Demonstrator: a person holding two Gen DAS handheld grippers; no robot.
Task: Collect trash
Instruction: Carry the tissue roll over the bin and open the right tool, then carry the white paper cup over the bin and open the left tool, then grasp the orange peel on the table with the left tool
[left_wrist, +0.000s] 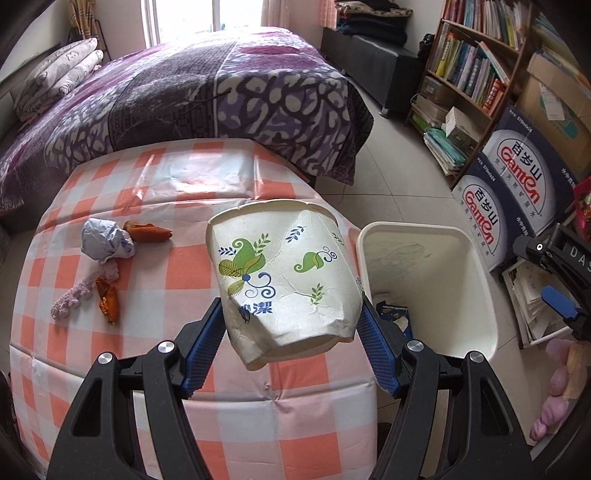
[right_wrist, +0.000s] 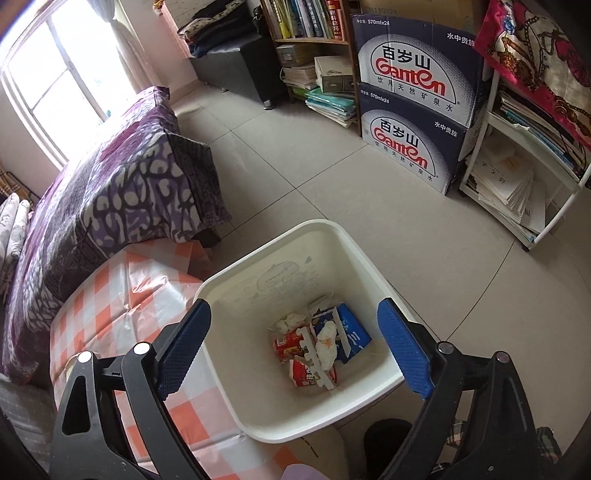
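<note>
the left tongs (left_wrist: 291, 328) pinch a crumpled white paper cup with green leaf print (left_wrist: 284, 273), held above the checked bench (left_wrist: 184, 258) just left of the white plastic bin (left_wrist: 476, 295). carry it right, past the rim, then release. the right tongs (right_wrist: 295, 343) hang spread and empty over the bin; crumpled paper (left_wrist: 105, 240) and orange peel (left_wrist: 149, 232) lie ahead-left.

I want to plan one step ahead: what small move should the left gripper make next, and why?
Probably carry the crumpled paper cup rightward over the white bin. The left gripper is shut on it, still above the checkered table.
</note>
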